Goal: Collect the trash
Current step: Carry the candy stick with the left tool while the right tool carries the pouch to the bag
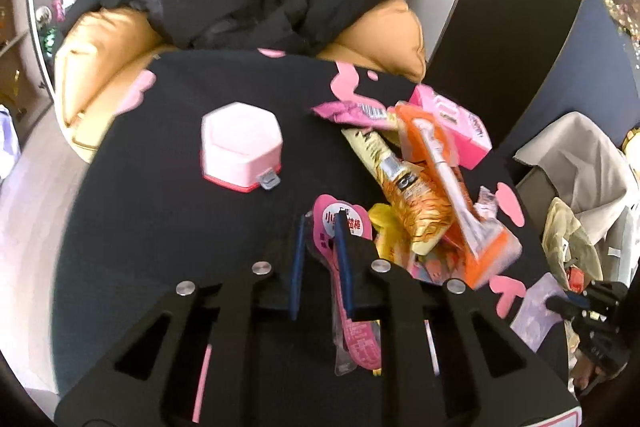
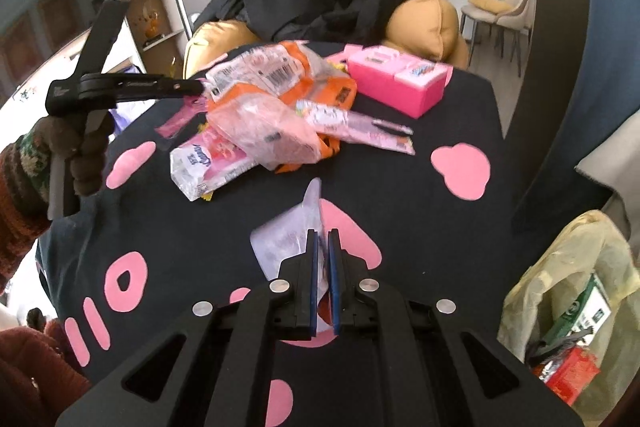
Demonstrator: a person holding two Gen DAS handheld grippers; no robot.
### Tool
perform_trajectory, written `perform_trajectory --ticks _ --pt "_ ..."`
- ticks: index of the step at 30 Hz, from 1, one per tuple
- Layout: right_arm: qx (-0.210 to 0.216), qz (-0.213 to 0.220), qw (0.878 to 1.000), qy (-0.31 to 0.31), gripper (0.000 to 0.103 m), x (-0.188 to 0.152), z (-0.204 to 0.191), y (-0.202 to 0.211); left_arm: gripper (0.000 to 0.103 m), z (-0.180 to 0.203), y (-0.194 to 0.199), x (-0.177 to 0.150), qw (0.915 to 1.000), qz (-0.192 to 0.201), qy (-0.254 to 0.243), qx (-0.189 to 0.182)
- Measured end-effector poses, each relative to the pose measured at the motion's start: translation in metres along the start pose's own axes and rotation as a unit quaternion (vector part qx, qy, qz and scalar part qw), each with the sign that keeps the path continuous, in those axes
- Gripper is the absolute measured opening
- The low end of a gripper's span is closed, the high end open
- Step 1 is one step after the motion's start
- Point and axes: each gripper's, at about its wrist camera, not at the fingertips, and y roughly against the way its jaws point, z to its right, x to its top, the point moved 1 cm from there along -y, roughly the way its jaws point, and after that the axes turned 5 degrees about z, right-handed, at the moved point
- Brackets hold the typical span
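Item log: your left gripper (image 1: pixel 320 223) clenched on pink wrapper (image 1: pixel 352 307); right gripper (image 2: pixel 323 239) clamped pale wrapper (image 2: pixel 286 239); trash pile (image 2: pixel 264 115) lay on tbl.

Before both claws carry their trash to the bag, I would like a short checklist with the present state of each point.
1. Left claw has a piece: a pink wrapper sits between its fingers, but contact on both sides is unclear. Cannot tell.
2. Right claw grips a piece: shut on the pale plastic wrapper. Ok.
3. Trash bag stands open beside the table, with trash already inside. Ok.
4. Table cleared: the wrapper pile and pink box remain. Not ok.
5. Left wrapper free of the pile: its tip lies close to the yellow wrapper. Cannot tell.
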Motion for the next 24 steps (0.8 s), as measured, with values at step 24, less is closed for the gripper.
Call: perform_trajectory --ticks 24 --pt "-0.084 0.129 0.988 0.024 0.007 0.013 0.023 0.140 0.015 0.132 0.129 0.003 0.9868 0.098 -0.037 -0.123"
